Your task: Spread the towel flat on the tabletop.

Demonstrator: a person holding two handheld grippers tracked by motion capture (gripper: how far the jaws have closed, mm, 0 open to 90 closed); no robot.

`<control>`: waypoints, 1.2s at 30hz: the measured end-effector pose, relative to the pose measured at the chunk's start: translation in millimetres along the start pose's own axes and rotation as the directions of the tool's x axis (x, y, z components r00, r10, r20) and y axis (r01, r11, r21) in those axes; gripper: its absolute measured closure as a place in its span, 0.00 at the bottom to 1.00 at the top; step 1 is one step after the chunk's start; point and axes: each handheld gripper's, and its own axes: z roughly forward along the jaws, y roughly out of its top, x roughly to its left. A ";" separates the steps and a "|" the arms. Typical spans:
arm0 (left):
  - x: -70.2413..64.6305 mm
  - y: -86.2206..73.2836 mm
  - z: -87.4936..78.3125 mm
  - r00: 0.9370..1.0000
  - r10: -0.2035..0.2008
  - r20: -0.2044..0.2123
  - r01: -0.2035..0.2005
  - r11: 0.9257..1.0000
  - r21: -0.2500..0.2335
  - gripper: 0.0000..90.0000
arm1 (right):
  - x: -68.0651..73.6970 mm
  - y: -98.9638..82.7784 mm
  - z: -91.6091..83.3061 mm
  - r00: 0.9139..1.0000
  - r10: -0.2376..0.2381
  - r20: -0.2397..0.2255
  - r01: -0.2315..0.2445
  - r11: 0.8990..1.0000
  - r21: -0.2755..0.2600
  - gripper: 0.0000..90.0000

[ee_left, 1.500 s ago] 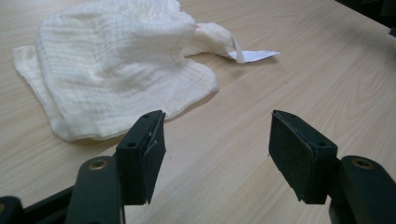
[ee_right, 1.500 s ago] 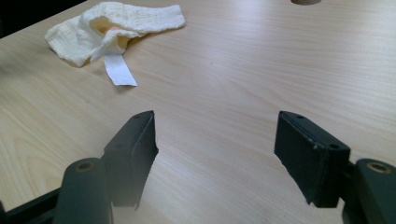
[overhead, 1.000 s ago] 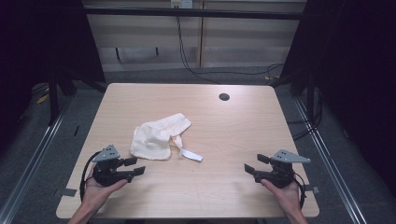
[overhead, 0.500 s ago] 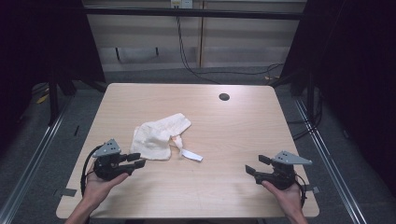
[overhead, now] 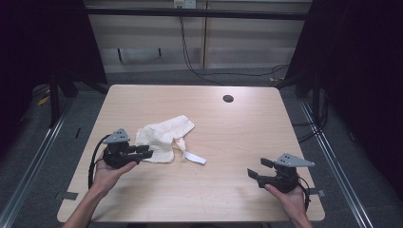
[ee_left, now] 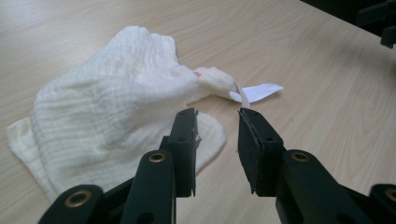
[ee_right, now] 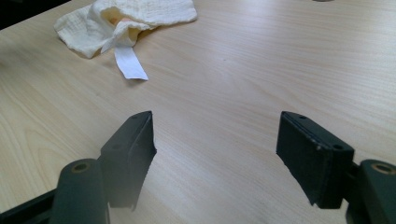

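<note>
Since the earlier high views, the left gripper (overhead: 142, 153) has travelled from the near-left part of the table (overhead: 237, 142) up to the cloth (overhead: 161, 137), and its jaws have just been closing to a narrower gap; nothing sits between them, so it is released, with the tips right at the cloth's near edge. In the left gripper view the jaws (ee_left: 217, 135) hang just over that rounded near hem, the cloth (ee_left: 107, 107) spreading away to their left.

That cream cloth lies crumpled left of the table's middle, its long axis running from the near left toward the far right, where its broader far end points toward the back edge. A white label (overhead: 195, 157) trails off its near-right corner, pointing toward the near right; in the right gripper view the label (ee_right: 128, 63) lies flat on the wood.

Bare wood stretches from the cloth rightward, giving wide open room across the centre. A small dark hole (overhead: 228, 99) marks the far side, near the back edge.

At the near-right corner, the right gripper (overhead: 254, 170) has stayed put, close to the front edge and well apart from the cloth. Its jaws (ee_right: 215, 140) stand wide, released, with plain tabletop between them.
</note>
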 end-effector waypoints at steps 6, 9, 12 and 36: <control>8.5 7.3 9.0 1.000 0.005 0.003 -0.005 1.000 0.008 0.70 | 0.3 0.1 1.2 1.000 -0.003 -0.001 0.003 1.000 0.007 0.30; 15.3 11.6 11.9 1.000 -0.011 -0.016 0.012 1.000 0.020 0.64 | -0.1 -0.2 1.9 1.000 -0.002 0.000 0.002 1.000 0.011 0.30; 21.5 17.3 11.2 0.999 -0.024 -0.035 0.025 0.999 0.024 0.57 | 0.2 -0.3 2.4 1.000 -0.007 0.001 0.007 1.000 0.015 0.30; 49.1 -7.3 60.2 0.997 -0.057 -0.060 0.065 0.987 0.149 0.49 | 1.7 -1.5 7.2 1.000 -0.013 -0.010 0.013 0.999 0.045 0.29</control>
